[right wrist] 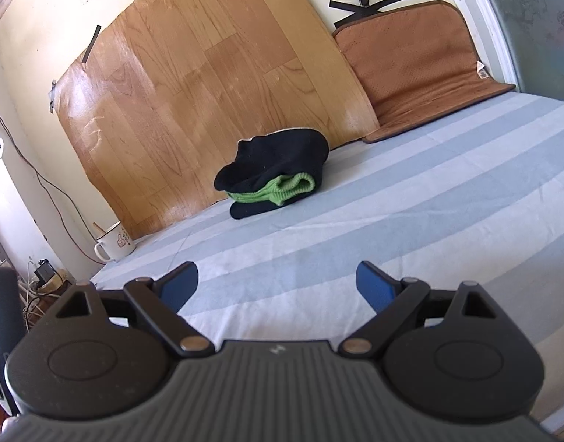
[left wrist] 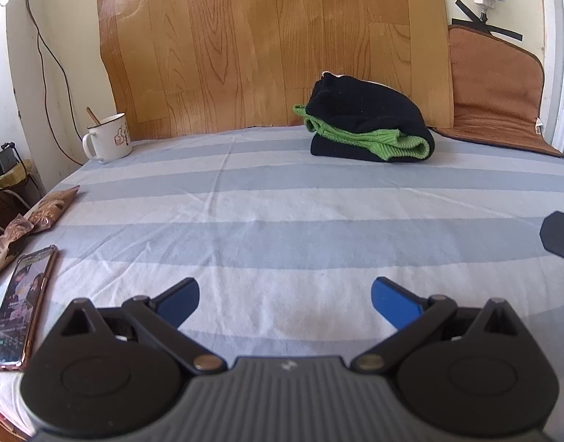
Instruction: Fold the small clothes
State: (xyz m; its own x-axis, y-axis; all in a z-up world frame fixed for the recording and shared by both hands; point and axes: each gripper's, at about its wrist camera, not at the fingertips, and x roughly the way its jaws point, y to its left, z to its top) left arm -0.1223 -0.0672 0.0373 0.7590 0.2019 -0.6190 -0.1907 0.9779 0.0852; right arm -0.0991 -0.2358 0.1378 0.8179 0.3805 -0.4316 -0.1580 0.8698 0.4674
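2 grippers hover low over a bed covered in a pale blue-and-white striped sheet (left wrist: 282, 221), and neither holds anything. The left gripper (left wrist: 285, 304) has its blue-padded jaws spread wide apart above bare sheet; the right gripper (right wrist: 277, 289) shows the same released stance, its jaws parted with nothing between them.

The folded black knit garment with a bright green ribbed edge (left wrist: 370, 125) sits well ahead of both grippers, near the back of the bed — close to the wood-grain vinyl sheet (left wrist: 267, 44) that is taped to the wall. The garment lies in a compact bundle, the green band showing between black layers. From the right wrist view the same bundle (right wrist: 278, 173) rests left of centre.

A brown perforated cushion mat (left wrist: 495, 88) leans against the wall to the right of the garment. At the left edge of the bed stand a white enamel mug with a wooden stick in it (left wrist: 107, 138), brown snack packets (left wrist: 28, 228) and a smartphone with a lit screen (left wrist: 22, 305).
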